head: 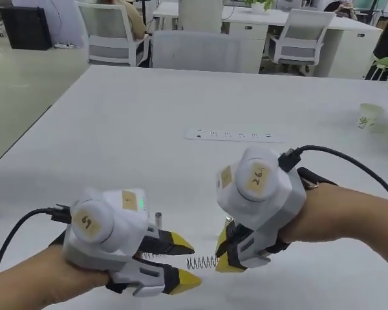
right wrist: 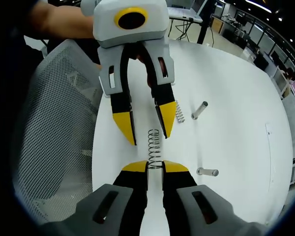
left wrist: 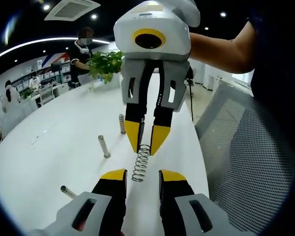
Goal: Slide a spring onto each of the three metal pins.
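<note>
Pointing at left gripper [head: 186, 262], spring [head: 202, 262] horizontal, far end in right gripper [head: 225, 257].

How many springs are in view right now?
2. The held spring is pinched in the right claw, its free end between the open left claw's tips. The fitted spring is beyond them, beside a bare pin. More may be hidden.

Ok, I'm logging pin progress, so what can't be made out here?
Head view: the left gripper blocks the pins, bar one pin behind it.
Right gripper view: the loose spring has its near end hidden in the right gripper.
Left gripper view: sprung pin too small to judge seating.
</note>
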{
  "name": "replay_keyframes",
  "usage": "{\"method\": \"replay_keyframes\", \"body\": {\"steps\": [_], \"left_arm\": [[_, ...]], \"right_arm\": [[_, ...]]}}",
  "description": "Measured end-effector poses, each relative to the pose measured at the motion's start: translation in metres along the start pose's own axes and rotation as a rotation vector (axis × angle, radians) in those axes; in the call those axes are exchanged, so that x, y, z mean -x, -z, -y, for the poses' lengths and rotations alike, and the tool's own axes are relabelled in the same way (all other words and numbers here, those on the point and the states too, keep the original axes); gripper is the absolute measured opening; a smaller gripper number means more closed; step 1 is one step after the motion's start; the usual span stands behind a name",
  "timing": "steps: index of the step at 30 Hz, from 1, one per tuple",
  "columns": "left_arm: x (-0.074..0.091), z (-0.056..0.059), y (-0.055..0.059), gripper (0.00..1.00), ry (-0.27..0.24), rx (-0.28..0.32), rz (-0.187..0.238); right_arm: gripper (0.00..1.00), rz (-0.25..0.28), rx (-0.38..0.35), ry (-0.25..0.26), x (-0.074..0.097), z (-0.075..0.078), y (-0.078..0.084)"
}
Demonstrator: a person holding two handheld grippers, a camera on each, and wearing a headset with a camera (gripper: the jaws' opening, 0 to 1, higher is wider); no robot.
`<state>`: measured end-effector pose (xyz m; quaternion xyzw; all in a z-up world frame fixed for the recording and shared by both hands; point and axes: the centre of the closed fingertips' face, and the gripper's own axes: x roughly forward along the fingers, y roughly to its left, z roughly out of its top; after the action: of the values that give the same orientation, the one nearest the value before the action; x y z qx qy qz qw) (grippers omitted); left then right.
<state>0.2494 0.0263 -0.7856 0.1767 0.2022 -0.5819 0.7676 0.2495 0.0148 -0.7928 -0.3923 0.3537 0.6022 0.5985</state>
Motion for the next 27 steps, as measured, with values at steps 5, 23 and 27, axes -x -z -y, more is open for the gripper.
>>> {"method": "replay_keyframes", "body": {"steps": [5, 23, 27], "left_arm": [[-0.001, 0.0, 0.001, 0.1, -0.003, -0.032, -0.008], [-0.005, -0.001, 0.005, 0.03, -0.015, -0.073, -0.017], [-0.006, -0.001, 0.004, 0.03, -0.016, -0.073, -0.012]], "right_arm": [[0.08, -0.001, 0.0, -0.007, 0.0, -0.002, 0.0], [0.08, 0.035, -0.002, -0.008, 0.014, -0.003, -0.015], [0.08, 0.055, 0.01, -0.001, 0.018, -0.004, -0.024]]}}
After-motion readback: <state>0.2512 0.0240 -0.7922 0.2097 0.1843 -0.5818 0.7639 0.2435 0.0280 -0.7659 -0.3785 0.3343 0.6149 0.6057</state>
